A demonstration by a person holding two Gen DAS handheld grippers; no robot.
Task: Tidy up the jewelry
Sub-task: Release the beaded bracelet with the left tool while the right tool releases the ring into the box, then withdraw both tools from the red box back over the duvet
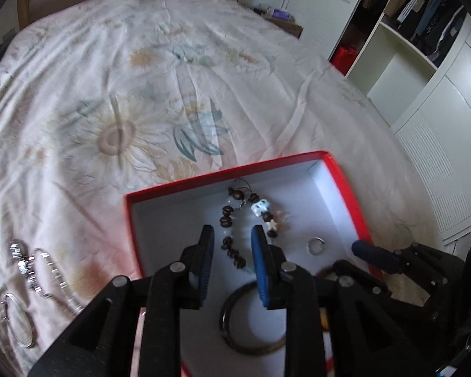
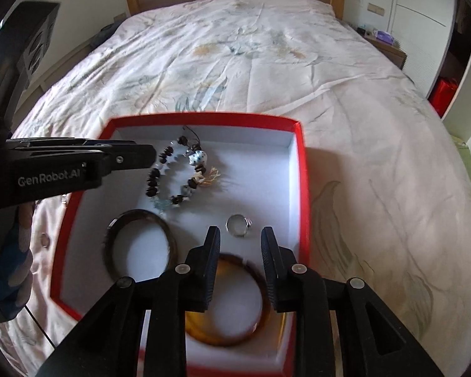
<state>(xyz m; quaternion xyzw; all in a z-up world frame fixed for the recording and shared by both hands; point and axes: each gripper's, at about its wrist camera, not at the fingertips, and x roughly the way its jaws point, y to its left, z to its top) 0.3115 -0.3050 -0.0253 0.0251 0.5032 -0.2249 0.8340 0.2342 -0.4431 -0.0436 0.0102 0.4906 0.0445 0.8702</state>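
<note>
Two grippers hovering over the red box [image 2: 301,169] on the bed [image 2: 235,47], left gripper [image 1: 232,238] and right gripper [image 2: 240,240] both gaping, clasping nothing; lying inside, beaded bracelet [image 2: 172,172], dark bangle [image 2: 139,245], amber bangle [image 2: 229,301], ring [image 2: 237,226]; sitting outside, silver bracelets [image 1: 31,270]

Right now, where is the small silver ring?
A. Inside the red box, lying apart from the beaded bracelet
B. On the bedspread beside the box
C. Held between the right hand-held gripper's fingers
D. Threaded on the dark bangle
A: the small silver ring lies on the white floor of the red box, clear of the beaded bracelet.
</note>
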